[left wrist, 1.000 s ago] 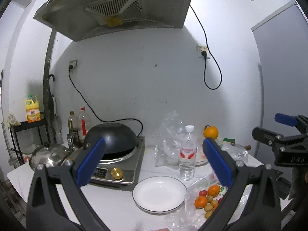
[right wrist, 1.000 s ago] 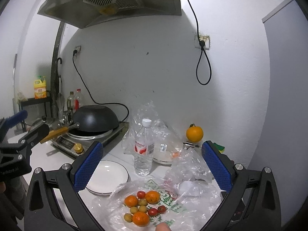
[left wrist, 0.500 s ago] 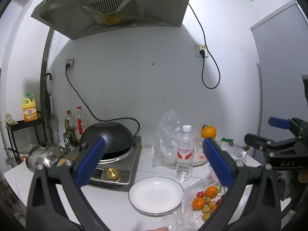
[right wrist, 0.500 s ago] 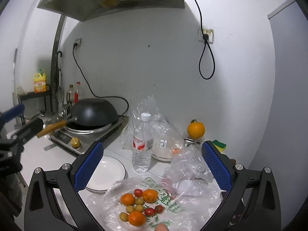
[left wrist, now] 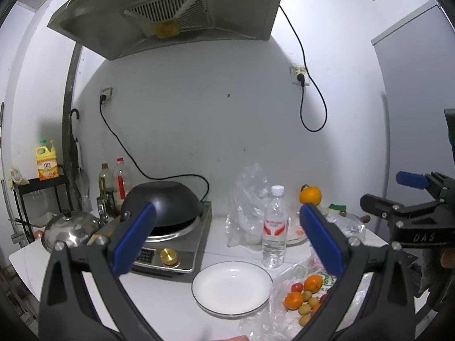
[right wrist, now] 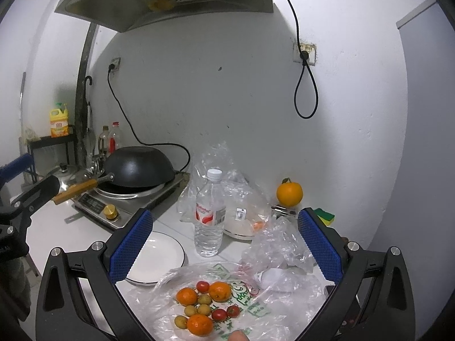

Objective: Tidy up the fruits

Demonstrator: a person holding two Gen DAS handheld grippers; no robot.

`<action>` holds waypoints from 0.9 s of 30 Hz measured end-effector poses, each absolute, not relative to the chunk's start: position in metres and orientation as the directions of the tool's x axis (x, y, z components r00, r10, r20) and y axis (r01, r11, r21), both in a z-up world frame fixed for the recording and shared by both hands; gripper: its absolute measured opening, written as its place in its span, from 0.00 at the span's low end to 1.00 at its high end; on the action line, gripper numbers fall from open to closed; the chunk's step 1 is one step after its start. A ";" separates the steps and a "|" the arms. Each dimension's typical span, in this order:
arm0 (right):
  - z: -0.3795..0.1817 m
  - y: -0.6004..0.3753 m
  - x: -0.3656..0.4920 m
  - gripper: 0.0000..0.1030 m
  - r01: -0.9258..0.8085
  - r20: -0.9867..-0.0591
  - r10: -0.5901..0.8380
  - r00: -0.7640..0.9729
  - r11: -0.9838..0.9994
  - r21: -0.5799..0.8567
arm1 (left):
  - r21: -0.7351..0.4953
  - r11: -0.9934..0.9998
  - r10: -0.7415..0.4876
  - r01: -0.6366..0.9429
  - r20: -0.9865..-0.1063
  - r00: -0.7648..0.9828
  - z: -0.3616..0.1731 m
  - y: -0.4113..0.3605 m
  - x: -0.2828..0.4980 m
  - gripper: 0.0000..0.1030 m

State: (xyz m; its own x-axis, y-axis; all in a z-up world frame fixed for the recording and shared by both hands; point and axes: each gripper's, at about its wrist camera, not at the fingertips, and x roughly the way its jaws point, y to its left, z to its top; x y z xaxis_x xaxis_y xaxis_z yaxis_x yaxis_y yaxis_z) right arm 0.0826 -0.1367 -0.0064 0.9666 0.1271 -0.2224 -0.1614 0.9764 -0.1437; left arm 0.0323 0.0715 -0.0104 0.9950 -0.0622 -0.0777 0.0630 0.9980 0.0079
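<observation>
A heap of small fruit (right wrist: 203, 311) lies on a spread plastic bag (right wrist: 273, 301): three mandarins, red cherry tomatoes and yellow-green round fruits. The same fruit (left wrist: 305, 294) shows low right in the left wrist view. Left of it sits an empty white plate (left wrist: 231, 285) (right wrist: 159, 258). A big orange (right wrist: 289, 193) stands at the back near the wall. My right gripper (right wrist: 224, 238) hangs open above the fruit, holding nothing. My left gripper (left wrist: 227, 233) is open above the plate, also holding nothing.
A water bottle (right wrist: 210, 213) stands behind the fruit, with crumpled bags and a covered dish (right wrist: 241, 224) beyond it. An induction cooker with a black wok (left wrist: 163, 209) fills the left. Kettle (left wrist: 71, 230), oil bottles and a shelf lie further left. A green sponge (right wrist: 324, 214) is near the wall.
Both grippers have risen and drawn slightly back, so the counter sits lower in both views. Both stay open; nothing on the counter has moved.
</observation>
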 end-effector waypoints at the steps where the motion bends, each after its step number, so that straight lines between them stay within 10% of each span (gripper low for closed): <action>1: -0.006 -0.137 0.081 1.00 -0.162 -0.220 0.128 0.967 0.976 -0.144 | 0.007 0.998 -0.064 0.065 -0.080 0.995 -0.010 0.071 0.031 0.99; 17: -0.003 -0.139 0.067 1.00 -0.193 -0.223 0.157 0.962 0.970 -0.150 | 0.001 0.998 -0.068 0.069 -0.078 0.995 -0.006 0.061 0.019 0.99; 27: -0.041 -0.184 0.084 1.00 -0.151 -0.372 0.089 0.924 0.979 -0.140 | 0.079 0.989 -0.105 0.127 -0.243 0.964 -0.047 0.029 0.051 0.99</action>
State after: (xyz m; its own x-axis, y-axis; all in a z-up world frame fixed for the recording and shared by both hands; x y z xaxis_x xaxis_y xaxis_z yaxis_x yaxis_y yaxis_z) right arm 0.0839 -0.1842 -0.0409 0.9240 0.0894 -0.3718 -0.1511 0.9785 -0.1403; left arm 0.0508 0.0289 -0.0465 0.9644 -0.1049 -0.2426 0.1273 0.9887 0.0788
